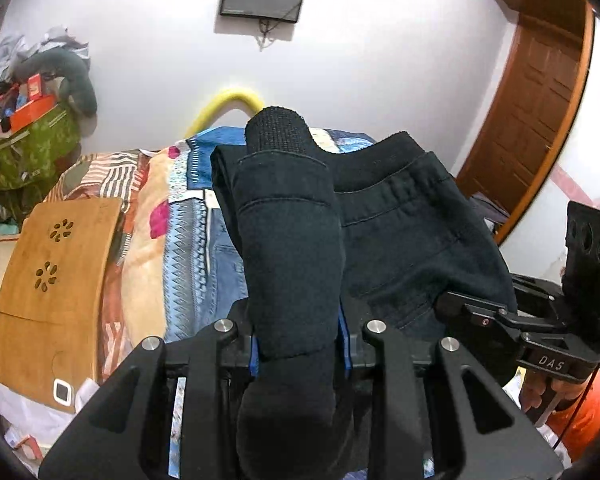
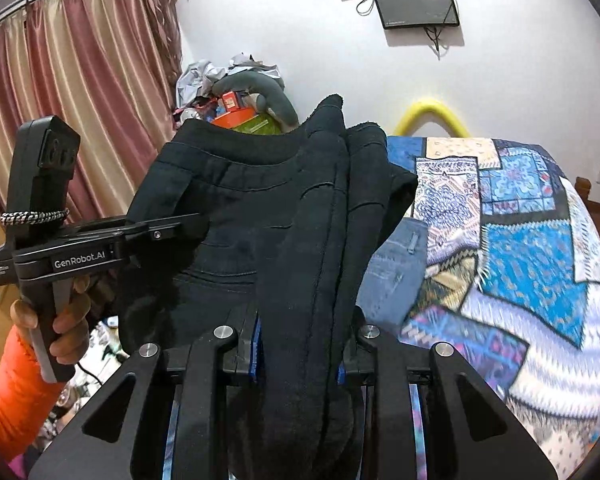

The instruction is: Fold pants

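Two handheld tongs, each pinching a bunched part of one pair of black pants (image 1: 400,216), lifted above a bed. Left tongs (image 1: 300,344) pressed onto a thick roll of dark cloth that rises straight ahead between the blue pads; waistband and seat of the pants spread off to the right of them, reaching across to the right tongs (image 1: 460,308), seen side-on there with the tips buried in the fabric. From the right wrist view, right tongs (image 2: 300,356) clamped on several stacked folds of the same cloth, with the left tongs (image 2: 188,230) seen just to the left, gripped by a hand (image 2: 56,320) in an orange sleeve. Beneath and beyond both tongs, a patchwork bedspread (image 2: 520,240) with a pair of blue jeans (image 2: 396,272) lying on it, just right of the right tongs. Well off to the left of the left tongs, a wooden lap tray (image 1: 52,280). Not clear where the trouser legs hang; hidden below the frame. Likely risks: thick bunches held unevenly, so a layer slipping out of either pinch and spoiling the fold; seams out of line once laid down, since the cloth sags loosely between the two grips; dark fabric landing on the jeans and dragging them along.
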`<state>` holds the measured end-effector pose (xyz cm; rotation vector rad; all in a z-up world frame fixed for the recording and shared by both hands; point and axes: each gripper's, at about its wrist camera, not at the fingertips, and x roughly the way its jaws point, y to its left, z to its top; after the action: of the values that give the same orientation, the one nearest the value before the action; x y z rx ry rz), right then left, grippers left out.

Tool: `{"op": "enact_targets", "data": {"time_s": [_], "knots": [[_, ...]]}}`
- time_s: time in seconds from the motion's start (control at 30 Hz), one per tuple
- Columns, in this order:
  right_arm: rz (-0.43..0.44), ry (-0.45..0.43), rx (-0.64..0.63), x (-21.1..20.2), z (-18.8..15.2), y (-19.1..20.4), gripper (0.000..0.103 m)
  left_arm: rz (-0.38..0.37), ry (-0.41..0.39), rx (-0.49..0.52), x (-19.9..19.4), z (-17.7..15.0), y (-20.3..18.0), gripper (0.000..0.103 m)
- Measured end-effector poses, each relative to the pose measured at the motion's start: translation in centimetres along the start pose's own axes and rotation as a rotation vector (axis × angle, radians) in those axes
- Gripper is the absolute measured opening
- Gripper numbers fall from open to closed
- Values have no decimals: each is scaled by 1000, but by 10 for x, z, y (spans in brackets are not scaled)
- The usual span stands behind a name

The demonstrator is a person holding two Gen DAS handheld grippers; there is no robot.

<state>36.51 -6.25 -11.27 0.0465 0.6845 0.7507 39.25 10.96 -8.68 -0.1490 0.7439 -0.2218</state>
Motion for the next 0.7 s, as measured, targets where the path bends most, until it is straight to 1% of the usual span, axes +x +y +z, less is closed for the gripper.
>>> {"op": "enact_targets", "data": {"time_s": [0.13,0.27,0.43,0.5,0.6,0.7], "knots": [[2,15,15,33,9,-12,24,-19,16,-77,38,9,37,28],[-9,56,25,76,13,-25,24,5,39,-103,76,9,61,28],[-30,120,46,125,10,-46,24,22,99,-139,132,4,86,28],[-33,146,62,141,6,-56,24,40,119,-130,155,1,93,28],[-27,184,116,163,-2,-72,24,72,118,-105,180,-3,98,28],[-64,231,147,186,-10,-82,24,82,150,-106,208,-10,104,28]]}}
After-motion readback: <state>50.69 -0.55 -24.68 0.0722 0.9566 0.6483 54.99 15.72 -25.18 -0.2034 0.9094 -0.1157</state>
